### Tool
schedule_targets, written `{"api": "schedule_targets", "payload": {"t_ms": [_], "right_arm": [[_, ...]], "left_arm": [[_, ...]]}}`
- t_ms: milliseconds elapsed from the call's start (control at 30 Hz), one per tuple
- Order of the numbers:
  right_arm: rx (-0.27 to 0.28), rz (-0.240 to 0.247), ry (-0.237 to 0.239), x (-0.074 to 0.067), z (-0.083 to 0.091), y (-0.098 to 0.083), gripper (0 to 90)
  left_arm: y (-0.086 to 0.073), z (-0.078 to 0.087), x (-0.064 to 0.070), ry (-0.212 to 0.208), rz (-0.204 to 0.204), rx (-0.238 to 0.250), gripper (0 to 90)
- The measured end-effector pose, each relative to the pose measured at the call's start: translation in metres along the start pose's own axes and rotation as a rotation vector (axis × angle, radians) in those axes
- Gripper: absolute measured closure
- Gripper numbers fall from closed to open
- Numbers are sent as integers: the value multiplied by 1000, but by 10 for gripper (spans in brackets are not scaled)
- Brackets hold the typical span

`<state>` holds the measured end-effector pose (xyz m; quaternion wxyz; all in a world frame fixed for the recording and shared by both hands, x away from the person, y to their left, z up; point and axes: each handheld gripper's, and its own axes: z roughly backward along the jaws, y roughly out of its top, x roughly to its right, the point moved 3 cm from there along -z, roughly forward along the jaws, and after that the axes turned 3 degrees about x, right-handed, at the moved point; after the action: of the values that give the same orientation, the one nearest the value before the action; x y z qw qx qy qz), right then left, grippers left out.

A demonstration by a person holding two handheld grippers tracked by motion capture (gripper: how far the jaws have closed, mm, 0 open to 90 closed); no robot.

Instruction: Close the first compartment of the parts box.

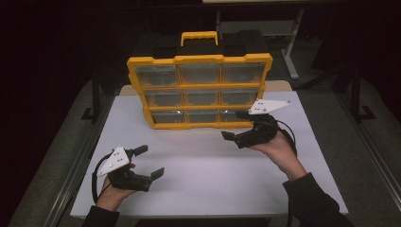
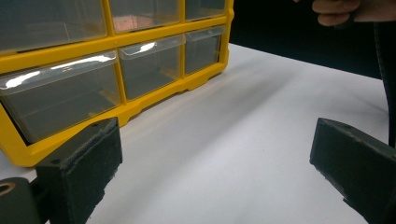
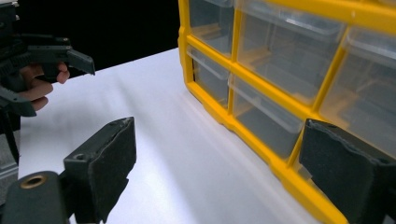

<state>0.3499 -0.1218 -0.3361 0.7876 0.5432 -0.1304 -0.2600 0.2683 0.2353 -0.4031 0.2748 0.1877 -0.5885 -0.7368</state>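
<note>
From the high view I see the yellow organizer [image 1: 198, 92] upright on the bench [image 1: 203, 184]: rigid, bulky, likely slick plastic, so I'd take its top handle [image 1: 199, 37]. My right gripper [image 1: 236, 125] hangs wide open and empty just before its lower right corner, my left gripper [image 1: 150, 162] well short of it. In each gripper view the jaws gape on nothing, the organizer just ahead.

The organiser box [image 1: 200, 90] has a yellow frame and clear drawers; the table [image 1: 203, 165] is white; both grippers are black.

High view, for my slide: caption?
Open left gripper and right gripper hover before a yellow organizer on a white table.
</note>
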Motion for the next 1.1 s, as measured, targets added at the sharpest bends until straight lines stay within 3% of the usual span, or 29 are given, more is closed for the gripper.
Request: {"api": "schedule_targets", "payload": {"t_ms": [167,567,1100], "right_arm": [[16,-25,-6,0,5,-17,107],[60,-29,-48,-7,17,-43,104],[177,-93,-140,-4,50,-90,83]], "left_arm": [[0,1,-1,1,-6,-6,18],[-1,2,-1,7,9,0,18],[-1,3,-4,22,11,22,18]]}}
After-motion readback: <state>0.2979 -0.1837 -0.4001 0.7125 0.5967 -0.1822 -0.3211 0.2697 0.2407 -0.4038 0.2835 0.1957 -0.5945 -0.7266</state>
